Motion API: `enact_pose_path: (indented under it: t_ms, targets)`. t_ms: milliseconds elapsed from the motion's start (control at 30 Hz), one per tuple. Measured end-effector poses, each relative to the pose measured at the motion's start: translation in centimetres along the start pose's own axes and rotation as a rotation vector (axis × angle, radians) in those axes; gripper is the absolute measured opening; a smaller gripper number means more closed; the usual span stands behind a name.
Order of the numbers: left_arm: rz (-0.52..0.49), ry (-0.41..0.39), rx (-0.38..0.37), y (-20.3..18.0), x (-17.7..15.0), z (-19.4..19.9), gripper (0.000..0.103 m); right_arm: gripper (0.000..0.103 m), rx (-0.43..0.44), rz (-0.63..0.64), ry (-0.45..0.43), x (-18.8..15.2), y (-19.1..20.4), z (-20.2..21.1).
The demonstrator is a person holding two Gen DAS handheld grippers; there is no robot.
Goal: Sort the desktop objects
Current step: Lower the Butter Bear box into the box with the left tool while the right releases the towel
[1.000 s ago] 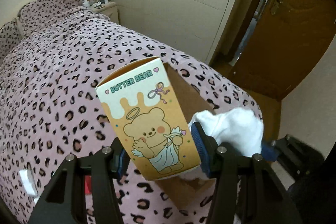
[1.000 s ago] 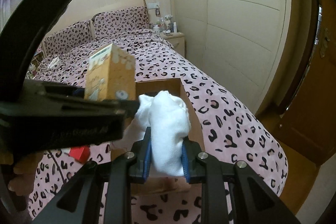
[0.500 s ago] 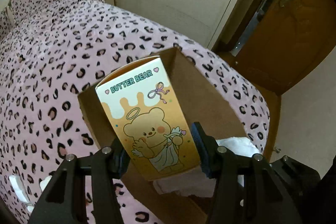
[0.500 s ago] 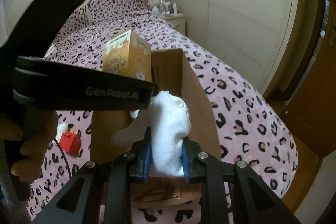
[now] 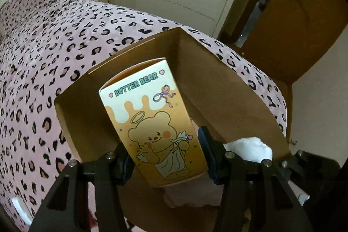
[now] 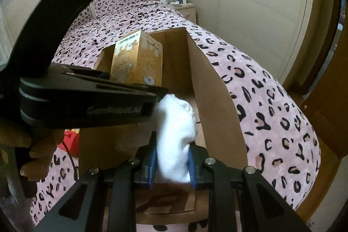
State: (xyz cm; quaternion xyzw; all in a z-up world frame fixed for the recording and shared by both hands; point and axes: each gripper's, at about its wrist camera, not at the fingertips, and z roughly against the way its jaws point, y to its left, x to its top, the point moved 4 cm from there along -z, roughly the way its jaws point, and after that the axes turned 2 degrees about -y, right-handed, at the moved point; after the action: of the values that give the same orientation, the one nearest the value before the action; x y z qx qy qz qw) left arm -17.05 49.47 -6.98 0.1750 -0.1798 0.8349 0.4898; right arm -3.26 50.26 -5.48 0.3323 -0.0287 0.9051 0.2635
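Observation:
My left gripper [image 5: 165, 158] is shut on a Butter Bear carton [image 5: 152, 121], yellow and white with a cartoon bear, held upright inside the open cardboard box [image 5: 219, 88]. The carton also shows in the right wrist view [image 6: 139, 60], with the left gripper body [image 6: 87, 99] in front of it. My right gripper [image 6: 173, 162] is shut on a white rolled sock [image 6: 176, 134], held over the near end of the box [image 6: 215, 108]. The sock also shows in the left wrist view [image 5: 250, 149], at the box's right side.
The box lies on a bed with a pink leopard-print cover [image 5: 54, 40]. A red toy [image 6: 70, 140] lies on the bed left of the box. A nightstand with bottles [image 6: 178, 3] stands by the wall. A brown door [image 5: 293, 14] is at the right.
Both grippers have moved forward and down over the box. The carton now sits within the box walls and the sock is lower at the box's near end.

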Motion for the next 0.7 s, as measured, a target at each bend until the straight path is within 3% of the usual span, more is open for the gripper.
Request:
enact_pose_path:
  t_ms: [300, 467, 700]
  targets:
    - [-0.054, -0.002, -0.020, -0.3, -0.3, 0.6, 0.056, 0.031, 0.014, -0.029, 0.028, -0.3, -0.1, 0.0]
    - [-0.067, -0.023, -0.004, -0.7, -0.1, 1.7, 0.071, 0.034, 0.024, -0.064, 0.051, -0.1, -0.5, 0.5]
    - [-0.027, -0.065, 0.010, 0.3, 0.0, 4.8, 0.073, 0.034, 0.046, -0.090, 0.006, 0.8, -0.6, 3.4]
